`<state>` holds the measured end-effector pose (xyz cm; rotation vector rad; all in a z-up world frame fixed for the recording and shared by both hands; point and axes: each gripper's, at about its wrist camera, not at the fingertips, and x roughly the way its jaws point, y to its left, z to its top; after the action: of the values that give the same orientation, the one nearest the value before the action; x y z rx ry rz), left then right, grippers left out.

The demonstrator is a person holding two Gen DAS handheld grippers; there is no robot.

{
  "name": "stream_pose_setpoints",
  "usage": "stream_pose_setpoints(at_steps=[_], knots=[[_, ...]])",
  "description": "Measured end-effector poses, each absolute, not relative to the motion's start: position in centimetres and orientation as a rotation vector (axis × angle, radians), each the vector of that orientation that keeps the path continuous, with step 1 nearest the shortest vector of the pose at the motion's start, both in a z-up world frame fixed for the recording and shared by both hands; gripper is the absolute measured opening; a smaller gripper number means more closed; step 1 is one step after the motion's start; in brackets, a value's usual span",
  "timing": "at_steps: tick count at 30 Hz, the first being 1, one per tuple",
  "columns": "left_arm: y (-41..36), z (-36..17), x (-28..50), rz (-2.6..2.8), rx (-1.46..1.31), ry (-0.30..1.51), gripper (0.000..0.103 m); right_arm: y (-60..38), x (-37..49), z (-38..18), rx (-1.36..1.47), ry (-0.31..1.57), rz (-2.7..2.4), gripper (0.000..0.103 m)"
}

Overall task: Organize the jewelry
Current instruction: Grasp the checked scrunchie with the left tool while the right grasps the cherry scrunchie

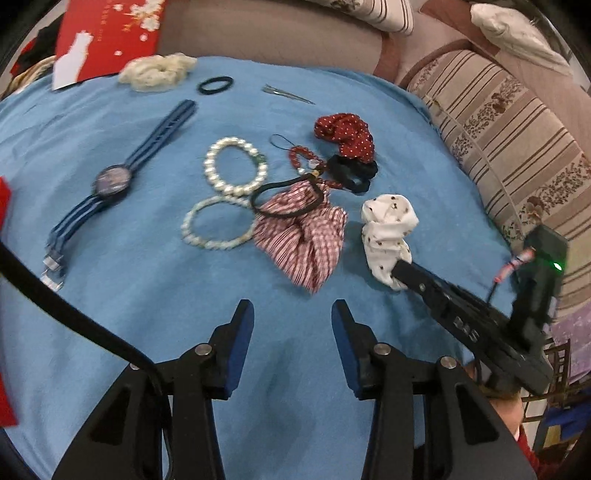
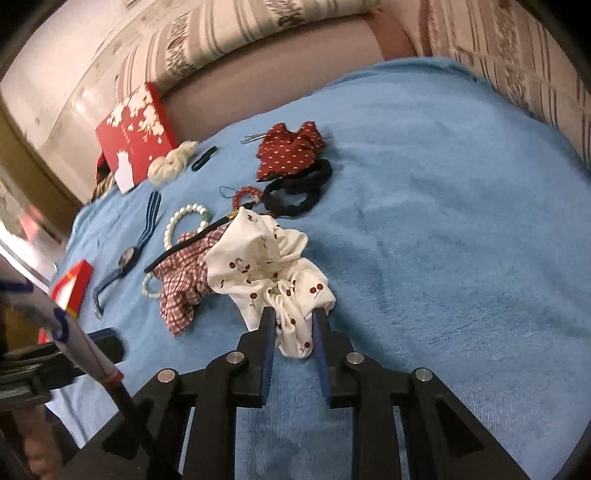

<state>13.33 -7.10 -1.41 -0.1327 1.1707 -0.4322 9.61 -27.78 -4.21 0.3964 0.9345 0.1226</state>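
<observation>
On a blue cloth lie a striped-band watch, two pearl bracelets, a red-checked scrunchie with a black hair tie on it, a red bead charm, a red dotted scrunchie and a black scrunchie. My right gripper is shut on a white cherry-print scrunchie, which also shows in the left wrist view. My left gripper is open and empty, just short of the checked scrunchie.
A cream scrunchie, a black hair tie and a metal hair clip lie at the far edge. A red box stands behind them. A small red box sits left. Striped cushions border the right.
</observation>
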Motion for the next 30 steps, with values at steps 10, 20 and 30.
stream_pose_setpoints(at_steps=[10,20,30], knots=[[-9.3,-5.1,17.3,-0.439,-0.243,1.254,0.040,-26.5,10.3,-4.7,0.349,0.939,0.145,0.040],[-5.7,-2.0,13.9,-0.418,-0.284,1.215,0.005,-24.8,9.0,-3.7,0.220,0.894,0.096,0.018],[4.8,3.6,7.4,-0.265,-0.217,1.037,0.005,-22.3,5.0,-0.1,0.248,0.894,0.181,0.017]])
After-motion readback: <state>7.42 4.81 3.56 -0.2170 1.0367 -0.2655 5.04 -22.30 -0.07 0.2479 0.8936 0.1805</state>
